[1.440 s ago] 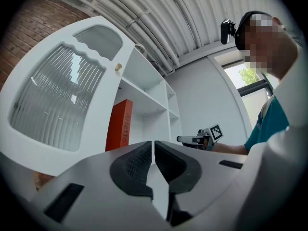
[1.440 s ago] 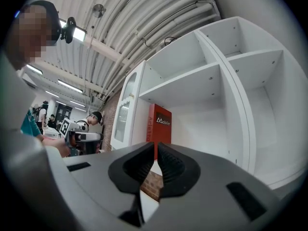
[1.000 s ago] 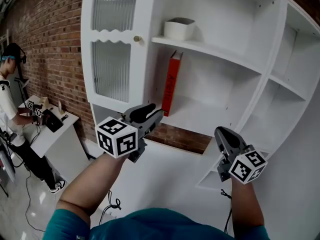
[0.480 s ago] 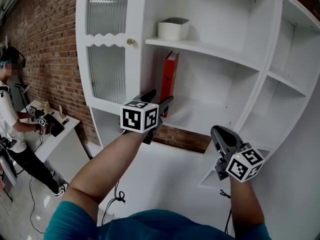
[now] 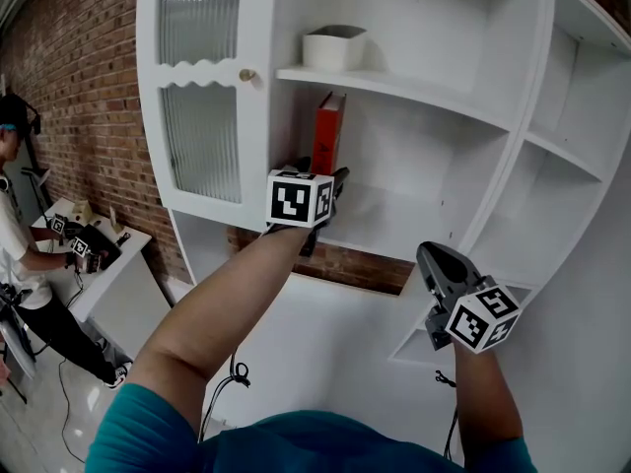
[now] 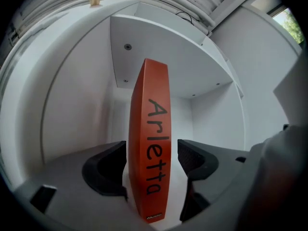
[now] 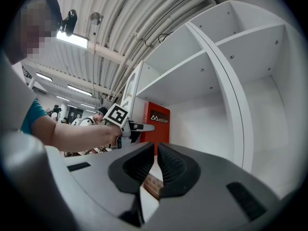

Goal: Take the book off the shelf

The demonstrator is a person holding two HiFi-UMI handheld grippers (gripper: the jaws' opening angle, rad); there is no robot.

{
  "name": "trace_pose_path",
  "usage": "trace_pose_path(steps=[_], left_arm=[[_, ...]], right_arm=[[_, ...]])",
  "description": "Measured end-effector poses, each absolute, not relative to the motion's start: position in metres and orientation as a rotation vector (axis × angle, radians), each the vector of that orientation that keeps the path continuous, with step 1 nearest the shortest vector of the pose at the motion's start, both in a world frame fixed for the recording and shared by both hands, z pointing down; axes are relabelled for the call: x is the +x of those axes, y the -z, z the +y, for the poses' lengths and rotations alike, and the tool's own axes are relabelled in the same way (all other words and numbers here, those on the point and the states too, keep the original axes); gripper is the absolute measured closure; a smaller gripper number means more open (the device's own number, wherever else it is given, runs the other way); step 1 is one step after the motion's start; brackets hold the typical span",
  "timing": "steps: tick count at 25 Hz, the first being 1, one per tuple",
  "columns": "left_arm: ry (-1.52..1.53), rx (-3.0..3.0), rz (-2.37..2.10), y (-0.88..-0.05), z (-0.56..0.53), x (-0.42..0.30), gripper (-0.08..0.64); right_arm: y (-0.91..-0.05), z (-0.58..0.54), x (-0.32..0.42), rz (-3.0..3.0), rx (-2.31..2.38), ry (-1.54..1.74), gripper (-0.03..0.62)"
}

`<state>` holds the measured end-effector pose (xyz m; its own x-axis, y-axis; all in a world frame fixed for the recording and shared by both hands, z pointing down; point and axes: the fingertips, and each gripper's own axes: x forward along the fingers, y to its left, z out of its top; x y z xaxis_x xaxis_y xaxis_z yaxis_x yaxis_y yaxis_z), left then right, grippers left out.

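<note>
As L hand-held gripper (image 6: pixel 151 153) jaws just opened astride book (image 6: pixel 148 124) | head-view base hidden

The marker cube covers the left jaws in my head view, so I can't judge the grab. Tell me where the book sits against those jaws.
Observer: The left gripper view shows the red book upright between the jaws of the left gripper, spine facing the camera. The jaws have just been opening.
Operator: Report whether the pads press on it.
Observer: No grip. A gap shows between the spine and the jaw at that view's right.
Operator: Check the right gripper.
Observer: In its own view the right gripper has its jaws together, with nothing between them.
</note>
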<state>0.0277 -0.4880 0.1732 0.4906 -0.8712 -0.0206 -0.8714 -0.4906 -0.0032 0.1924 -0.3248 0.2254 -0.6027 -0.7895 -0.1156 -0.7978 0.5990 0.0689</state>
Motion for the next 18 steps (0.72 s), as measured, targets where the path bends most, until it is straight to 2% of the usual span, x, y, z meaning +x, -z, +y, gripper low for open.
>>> trace_pose_path(steps=[18], left_arm=[[0.014,-2.623,1.735,-0.176,-0.529,0.029,0.244]], right_arm=[[-0.232,-0.325,0.208,2.726,-1.406,-0.157,0.566]])
